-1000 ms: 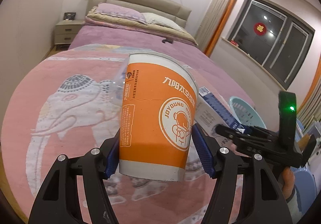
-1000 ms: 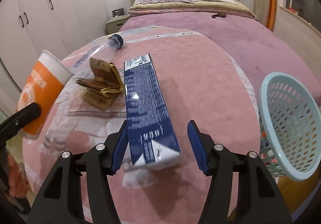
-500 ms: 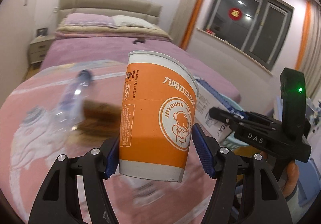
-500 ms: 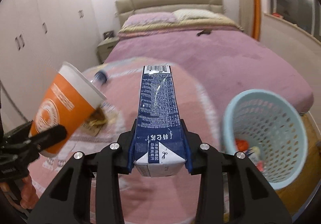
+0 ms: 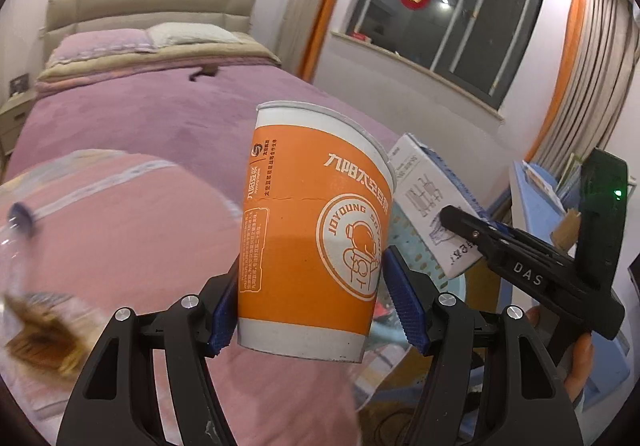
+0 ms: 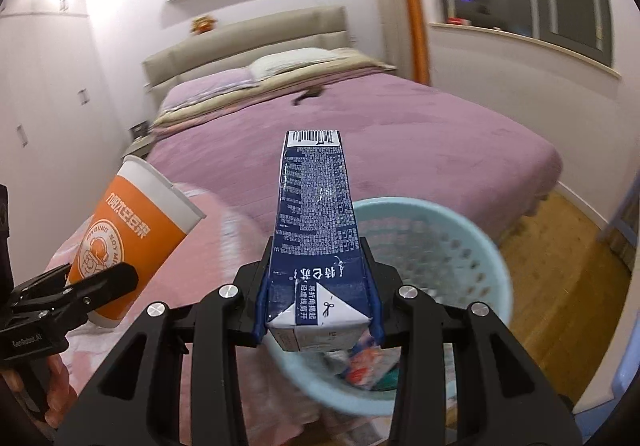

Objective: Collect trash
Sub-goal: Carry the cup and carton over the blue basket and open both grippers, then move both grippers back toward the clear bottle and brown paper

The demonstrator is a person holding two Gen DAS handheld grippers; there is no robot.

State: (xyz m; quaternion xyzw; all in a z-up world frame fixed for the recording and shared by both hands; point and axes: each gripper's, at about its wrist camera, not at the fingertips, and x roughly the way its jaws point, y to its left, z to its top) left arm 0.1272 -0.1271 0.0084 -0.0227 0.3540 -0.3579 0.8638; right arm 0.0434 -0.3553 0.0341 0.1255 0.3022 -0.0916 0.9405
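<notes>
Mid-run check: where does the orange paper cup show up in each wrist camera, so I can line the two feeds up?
Left wrist: the orange paper cup fills the centre, clamped between the left gripper pads.
Right wrist: the same cup sits at the left edge, tilted, beside the blue milk carton that the right gripper holds.
Shared landmark: the light-blue plastic mesh basket, partly hidden behind the cup in the left view.

The basket [image 6: 472,246] mouth lies open directly below and ahead of the right gripper [image 6: 318,300], partly covered by the carton [image 6: 316,222] it clamps. Trash sits at the basket bottom. The cup [image 5: 312,230] in the left gripper [image 5: 310,310] hangs just left of the carton, near the bed's [image 6: 420,134] foot edge. Bare floor [image 6: 568,266] lies right of the basket.
</notes>
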